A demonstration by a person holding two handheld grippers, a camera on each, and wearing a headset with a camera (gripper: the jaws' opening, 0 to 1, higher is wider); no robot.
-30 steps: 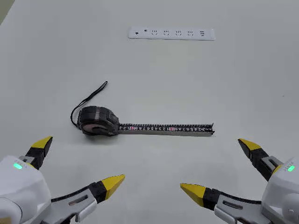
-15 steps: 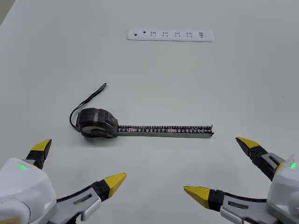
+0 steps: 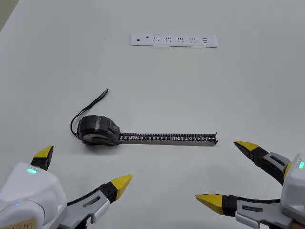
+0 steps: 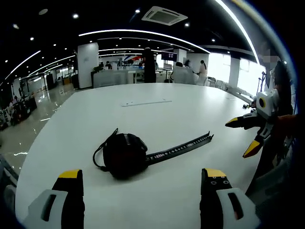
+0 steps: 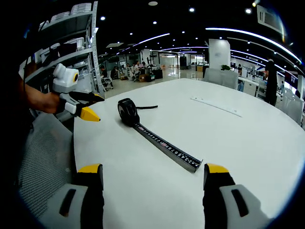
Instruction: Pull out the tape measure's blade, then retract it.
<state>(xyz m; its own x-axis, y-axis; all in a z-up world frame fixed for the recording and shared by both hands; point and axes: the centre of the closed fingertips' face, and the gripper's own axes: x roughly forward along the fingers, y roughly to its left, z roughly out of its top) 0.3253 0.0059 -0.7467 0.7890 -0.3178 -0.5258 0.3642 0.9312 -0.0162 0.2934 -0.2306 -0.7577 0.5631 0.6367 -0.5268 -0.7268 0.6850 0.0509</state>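
Right hand-held gripper (image 3: 217, 169) has edged toward the hook (image 3: 216, 137), jaws spread, empty.
Left hand-held gripper (image 3: 86, 164), equally spread, hovers near the case (image 3: 97, 130); the blade (image 3: 167, 139) lies drawn out from the case along the bench (image 3: 190, 86). It looks thin and springy, best pinched at the hook.

Numerals on the blade (image 3: 167, 138) too small to read

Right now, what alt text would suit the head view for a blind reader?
A black tape measure lies on a white table, its blade pulled out to the right. The left gripper and right gripper hover nearer, jaws open; a power strip lies beyond.
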